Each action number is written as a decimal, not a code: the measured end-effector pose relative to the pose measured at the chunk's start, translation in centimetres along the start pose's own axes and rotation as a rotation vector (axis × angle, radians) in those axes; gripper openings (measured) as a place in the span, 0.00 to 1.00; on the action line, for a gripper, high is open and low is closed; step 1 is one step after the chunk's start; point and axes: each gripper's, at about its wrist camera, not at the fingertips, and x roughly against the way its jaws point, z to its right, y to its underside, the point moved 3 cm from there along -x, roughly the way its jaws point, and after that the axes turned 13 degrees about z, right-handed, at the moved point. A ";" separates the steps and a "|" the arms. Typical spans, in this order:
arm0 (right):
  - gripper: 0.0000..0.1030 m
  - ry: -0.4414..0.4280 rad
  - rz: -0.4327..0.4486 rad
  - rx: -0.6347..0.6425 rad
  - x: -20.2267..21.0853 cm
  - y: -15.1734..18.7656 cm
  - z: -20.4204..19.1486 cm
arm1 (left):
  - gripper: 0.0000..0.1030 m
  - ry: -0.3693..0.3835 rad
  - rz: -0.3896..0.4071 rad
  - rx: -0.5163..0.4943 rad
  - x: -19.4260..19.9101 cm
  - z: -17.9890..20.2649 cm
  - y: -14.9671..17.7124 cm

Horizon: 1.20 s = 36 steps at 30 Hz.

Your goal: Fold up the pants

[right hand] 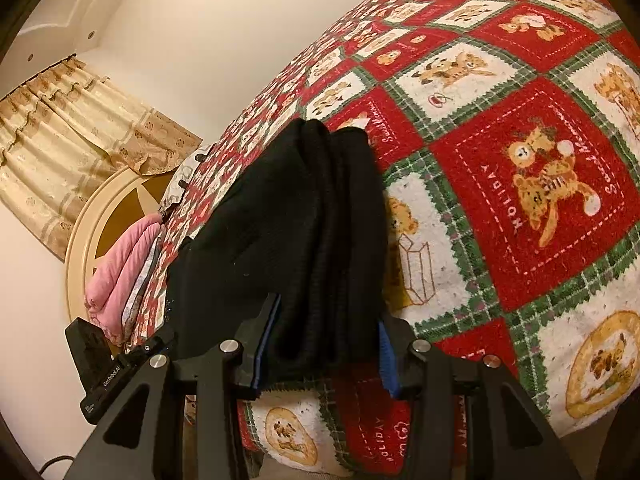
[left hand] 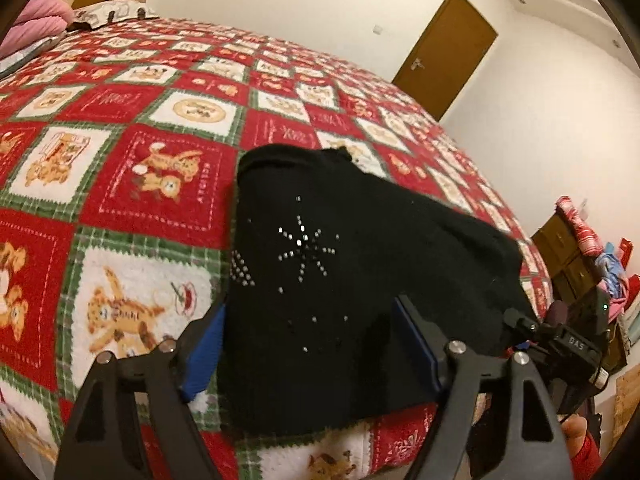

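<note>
**Folded black pants between spread gripper fingers**

The folded black knit pants with rhinestone star pattern (left hand: 340, 272) (right hand: 288, 240) lie near the edge of the bed with a red, white and green teddy-bear quilt (left hand: 132, 184) (right hand: 520, 184). The left gripper (left hand: 308, 344) has its blue-padded fingers (left hand: 206, 356) spread, flanking the bundle's near end. The right gripper (right hand: 326, 344) likewise straddles the stacked folds, fingers (right hand: 388, 356) apart; whether either pair touches the cloth cannot be told.

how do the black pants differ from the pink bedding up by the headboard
The black folded pants lie near the bed's edge between both grippers' fingers; the pink bedding is bunched at the bed's far end. The pants bear a rhinestone star; the pink bedding looks plain. Both rest on the red teddy-bear quilt.
</note>
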 end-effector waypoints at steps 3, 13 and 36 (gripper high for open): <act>0.44 0.000 0.000 -0.002 0.0 0.0 0.1 | 0.75 -0.049 -0.024 -0.025 -0.3 0.5 0.0; 0.44 0.000 0.005 -0.007 0.1 0.0 0.2 | 0.24 -0.094 -0.030 -0.042 0.7 1.2 0.0; 0.36 0.129 0.049 0.294 0.0 0.5 -4.0 | 0.19 -0.119 0.008 -0.181 0.5 2.5 0.1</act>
